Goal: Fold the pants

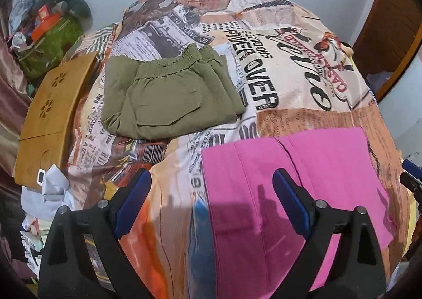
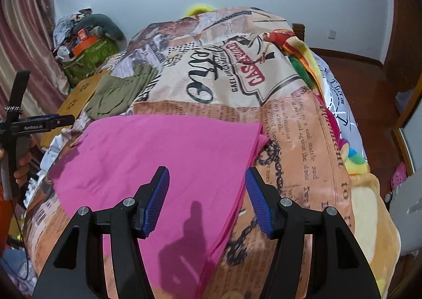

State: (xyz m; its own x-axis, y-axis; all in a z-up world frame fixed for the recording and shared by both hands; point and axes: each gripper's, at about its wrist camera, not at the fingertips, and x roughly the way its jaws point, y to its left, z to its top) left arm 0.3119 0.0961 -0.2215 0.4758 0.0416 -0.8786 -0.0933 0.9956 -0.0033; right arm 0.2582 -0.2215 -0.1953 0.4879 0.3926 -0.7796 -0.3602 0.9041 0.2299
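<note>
Currently both claws, left claw and right claw, hover released above the pink pants, spread flat on the bed for folding.

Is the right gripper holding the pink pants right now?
No, the right gripper hangs open above the pink pants, its blue pads apart with no fabric pinched between them.

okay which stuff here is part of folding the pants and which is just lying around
Job: pink pants, olive pants already folded, left hand-held gripper, right hand-held gripper.
Lying about: wooden board, green bag, plush blanket.
</note>
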